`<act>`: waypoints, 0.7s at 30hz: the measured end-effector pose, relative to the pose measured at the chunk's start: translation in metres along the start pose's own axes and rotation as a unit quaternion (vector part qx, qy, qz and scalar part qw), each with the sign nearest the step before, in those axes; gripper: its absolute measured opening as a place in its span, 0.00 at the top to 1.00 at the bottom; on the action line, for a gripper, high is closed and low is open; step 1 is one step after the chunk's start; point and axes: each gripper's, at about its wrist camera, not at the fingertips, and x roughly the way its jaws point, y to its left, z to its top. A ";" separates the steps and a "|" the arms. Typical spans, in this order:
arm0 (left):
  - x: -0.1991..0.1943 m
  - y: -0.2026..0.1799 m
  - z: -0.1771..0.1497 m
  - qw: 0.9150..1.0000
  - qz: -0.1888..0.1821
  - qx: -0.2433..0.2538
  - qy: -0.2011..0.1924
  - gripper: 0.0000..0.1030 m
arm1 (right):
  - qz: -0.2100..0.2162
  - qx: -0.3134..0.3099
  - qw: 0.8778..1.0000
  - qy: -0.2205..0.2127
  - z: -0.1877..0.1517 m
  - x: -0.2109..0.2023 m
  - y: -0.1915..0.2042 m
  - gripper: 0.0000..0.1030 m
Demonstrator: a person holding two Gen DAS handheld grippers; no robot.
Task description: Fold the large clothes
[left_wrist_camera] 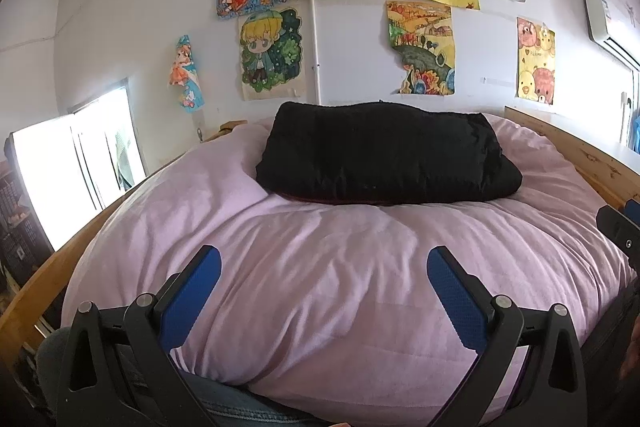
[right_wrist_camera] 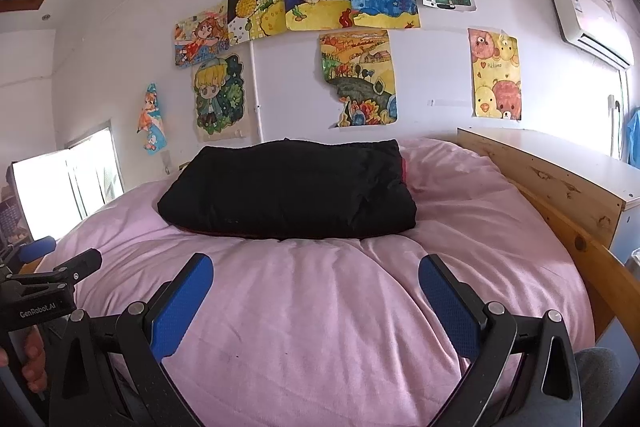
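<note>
Both sets of jaws stand spread wide with nothing between them. Your left gripper hangs over the near part of the pink duvet; your right gripper does the same just beside it, blue pads clear of the fabric.

The garment to fold, a black bundle, lies well ahead of both grippers on the far half of the bed, close to the wall with the drawings. It looks already doubled over into a thick pad, with a dark red edge showing under its near side. Whether further folds are needed, you cannot tell from here.

Risks, as judged from this position:
- The duvet is soft and puffy. Reach down for the bundle's near edge and the jaws may pinch pink cover along with black cloth, dragging bedding into the fold.
- The bundle is thick. Take only the top layer and the stack will peel open and lose its shape.
- Black on black hides layers and edges; a corner could easily be misjudged.
- The wooden bed rail runs near your right side; a wide swing could knock it.
- The two grippers sit near each other; the left one's body shows at the right wrist view's left edge. Converging reaches could clash.
</note>
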 end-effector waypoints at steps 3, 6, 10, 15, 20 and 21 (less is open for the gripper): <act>-0.003 0.000 0.001 1.000 0.002 -0.004 -0.007 0.01 | 0.000 -0.001 1.000 -0.002 0.001 -0.001 0.001 0.00; -0.005 0.002 0.001 1.000 0.001 -0.006 -0.012 0.01 | 0.002 -0.003 1.000 -0.005 0.000 -0.002 0.001 0.00; -0.005 0.002 0.002 1.000 0.002 -0.006 -0.013 0.01 | 0.002 -0.004 1.000 -0.006 0.001 -0.003 0.002 0.00; -0.008 0.001 0.003 1.000 0.005 -0.005 -0.019 0.01 | 0.002 -0.004 1.000 -0.006 0.001 -0.003 0.003 0.00; -0.009 -0.002 0.003 1.000 0.005 -0.004 -0.021 0.01 | 0.002 -0.005 1.000 -0.006 0.001 -0.003 0.002 0.00; -0.008 -0.002 0.003 1.000 0.005 -0.004 -0.020 0.01 | 0.002 -0.004 1.000 -0.006 0.001 -0.003 0.002 0.00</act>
